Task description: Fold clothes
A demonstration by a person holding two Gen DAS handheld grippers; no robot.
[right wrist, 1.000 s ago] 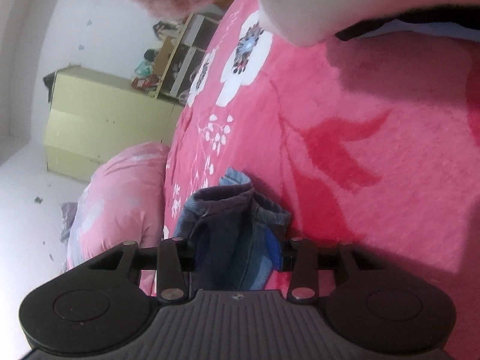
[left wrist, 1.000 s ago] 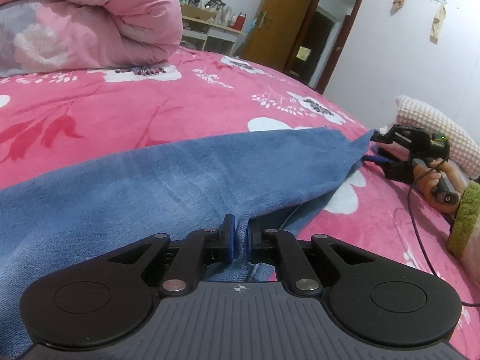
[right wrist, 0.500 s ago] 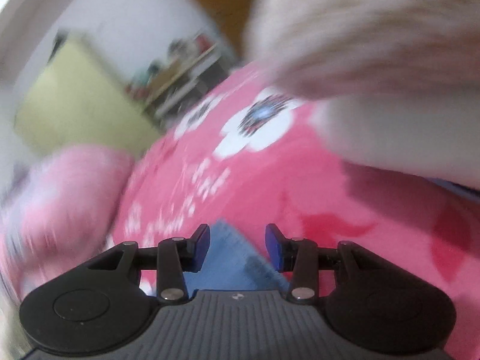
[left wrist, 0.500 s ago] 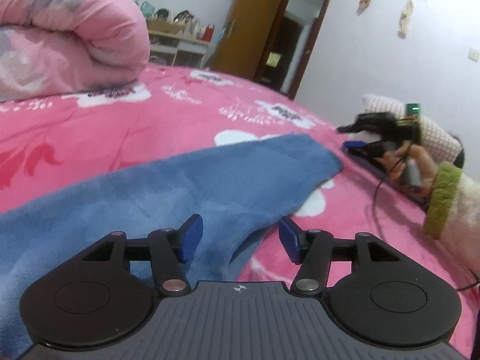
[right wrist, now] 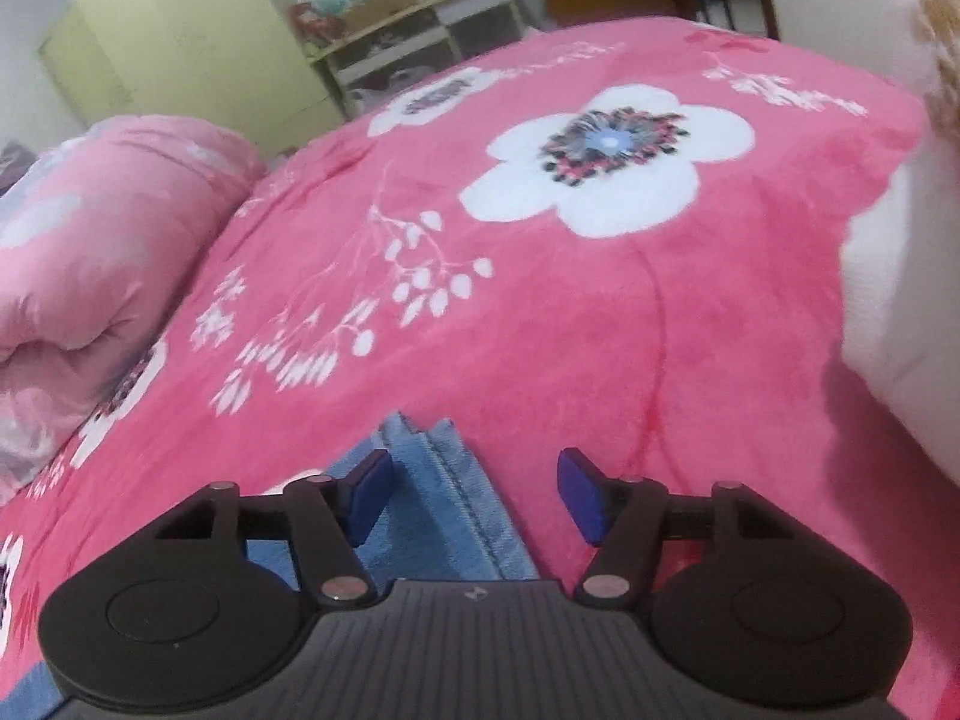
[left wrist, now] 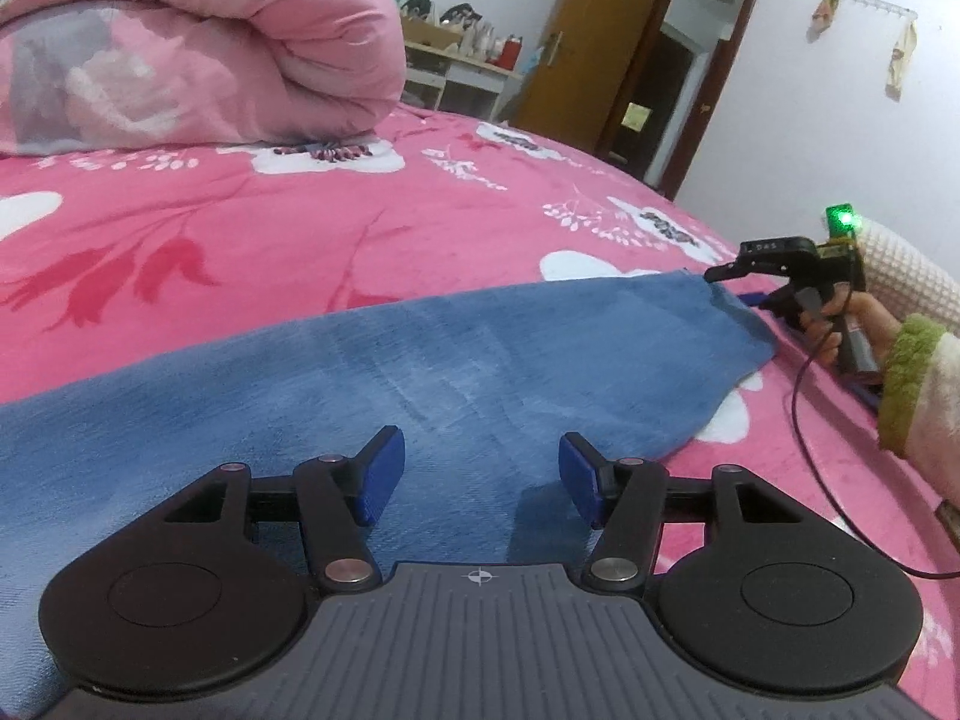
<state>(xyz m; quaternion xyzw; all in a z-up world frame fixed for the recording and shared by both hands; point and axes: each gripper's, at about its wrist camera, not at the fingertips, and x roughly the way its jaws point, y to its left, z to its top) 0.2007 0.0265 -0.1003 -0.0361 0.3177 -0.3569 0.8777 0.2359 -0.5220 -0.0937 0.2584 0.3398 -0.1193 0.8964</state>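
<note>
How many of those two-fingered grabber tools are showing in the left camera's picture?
2. The left gripper sits in the foreground over the jeans; the right gripper is held at the jeans' far end, partly hidden.

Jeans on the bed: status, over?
Both hand-held grippers, left and right, open, just released. Jeans lie flat on the pink blanket. Nothing in the way.

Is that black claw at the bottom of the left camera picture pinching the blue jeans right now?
No, the left gripper stands open above the jeans.
</note>
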